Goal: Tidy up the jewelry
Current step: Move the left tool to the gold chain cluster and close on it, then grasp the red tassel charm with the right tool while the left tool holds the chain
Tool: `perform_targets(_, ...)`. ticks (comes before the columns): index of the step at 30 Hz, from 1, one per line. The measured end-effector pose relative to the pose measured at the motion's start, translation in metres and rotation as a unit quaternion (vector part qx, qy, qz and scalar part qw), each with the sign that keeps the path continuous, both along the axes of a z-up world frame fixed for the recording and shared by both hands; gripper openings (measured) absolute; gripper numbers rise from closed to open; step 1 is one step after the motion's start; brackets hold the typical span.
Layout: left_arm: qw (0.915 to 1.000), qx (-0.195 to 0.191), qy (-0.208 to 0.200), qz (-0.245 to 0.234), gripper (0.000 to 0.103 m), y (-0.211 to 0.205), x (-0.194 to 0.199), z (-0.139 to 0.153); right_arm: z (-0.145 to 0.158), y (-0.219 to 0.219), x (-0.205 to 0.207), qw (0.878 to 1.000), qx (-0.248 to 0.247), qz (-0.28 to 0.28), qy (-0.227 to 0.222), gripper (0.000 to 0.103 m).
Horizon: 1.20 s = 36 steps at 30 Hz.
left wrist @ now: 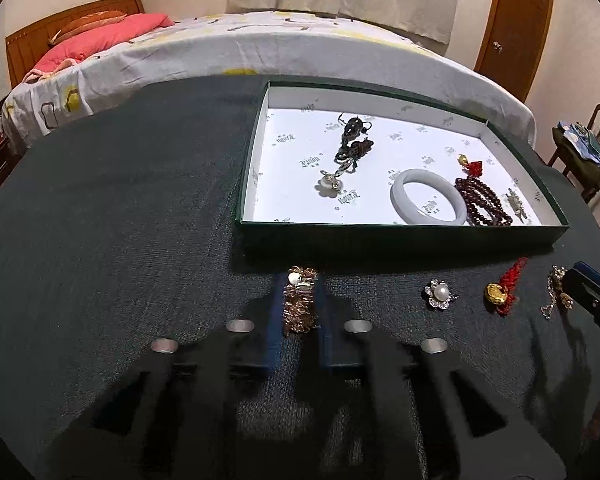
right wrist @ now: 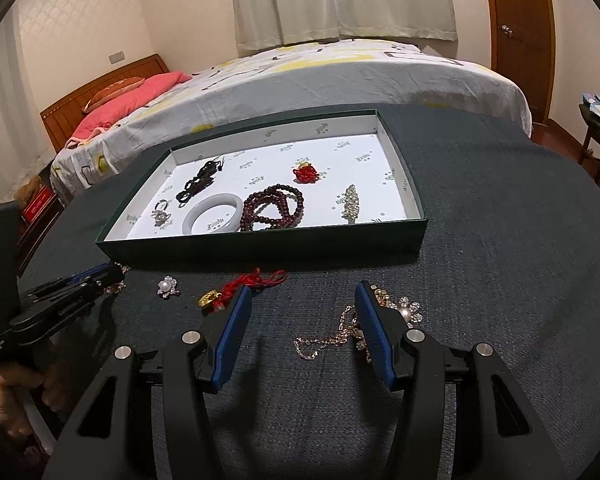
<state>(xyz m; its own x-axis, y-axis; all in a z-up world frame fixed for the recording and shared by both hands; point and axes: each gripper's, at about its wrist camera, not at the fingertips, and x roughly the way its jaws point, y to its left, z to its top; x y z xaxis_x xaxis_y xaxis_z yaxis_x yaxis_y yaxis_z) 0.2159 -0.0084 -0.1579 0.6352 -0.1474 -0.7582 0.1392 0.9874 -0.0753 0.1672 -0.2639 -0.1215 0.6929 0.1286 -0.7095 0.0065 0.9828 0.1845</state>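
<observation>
A dark cloth-covered table (left wrist: 120,220) stands in a bedroom, with a bed (left wrist: 260,52) behind it. On the table sits a shallow green tray (left wrist: 400,240) with a white lining. Inside it lie a dark beaded piece (left wrist: 352,140), a pale bangle (left wrist: 428,196), a coil of dark red beads (left wrist: 484,200), a red knot charm (right wrist: 305,173) and a small silver piece (right wrist: 351,202).

The left gripper (left wrist: 299,304) is nearly closed, its blue pads pressed on either side of a gold chain bracelet (left wrist: 298,308) that lies on the cloth just in front of the tray.

To its right, on the cloth, lie a pearl flower brooch (left wrist: 440,294) and a gold charm on red cord (left wrist: 500,294).

The right gripper (right wrist: 300,308) stands about half open above the cloth, holding nothing. A thin gold chain (right wrist: 324,340) lies between its fingers, leading to a pearl cluster (right wrist: 406,312) beside the right finger.
</observation>
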Motion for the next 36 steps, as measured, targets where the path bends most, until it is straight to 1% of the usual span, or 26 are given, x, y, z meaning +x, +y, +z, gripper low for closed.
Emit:
perform_targets(5,1.0,0.005,-0.007,-0.001,0.01,0.003,-0.006,0.006,-0.001,0.006,0.003,1.0,0.0,0.008,0.002,0.053)
perform_targets(12,0.9999,-0.003,-0.013,0.001,0.009,0.007,-0.009,0.013,0.0,0.013,0.003,1.0,-0.001,0.015,0.001,0.053)
perform_targets(19,0.9997,0.0,-0.026,0.002,0.009,0.01,-0.015,0.025,-0.004,0.019,0.01,1.0,0.004,0.017,0.007,0.053)
perform_targets(28,0.9996,-0.001,-0.027,0.013,0.009,0.019,-0.018,0.027,-0.013,0.043,0.032,0.999,-0.005,0.027,0.03,0.053)
perform_targets(30,0.9996,-0.003,-0.026,0.014,0.009,0.021,-0.018,0.027,-0.016,0.046,0.037,0.999,-0.016,0.02,0.034,0.053)
perform_targets(33,0.9996,-0.003,-0.026,0.014,0.009,0.021,-0.018,0.027,-0.021,0.045,0.044,0.999,-0.018,0.014,0.046,0.053)
perform_targets(36,0.9996,-0.003,-0.026,0.014,0.009,0.021,-0.018,0.027,-0.024,0.043,0.044,0.999,-0.017,0.015,0.05,0.049)
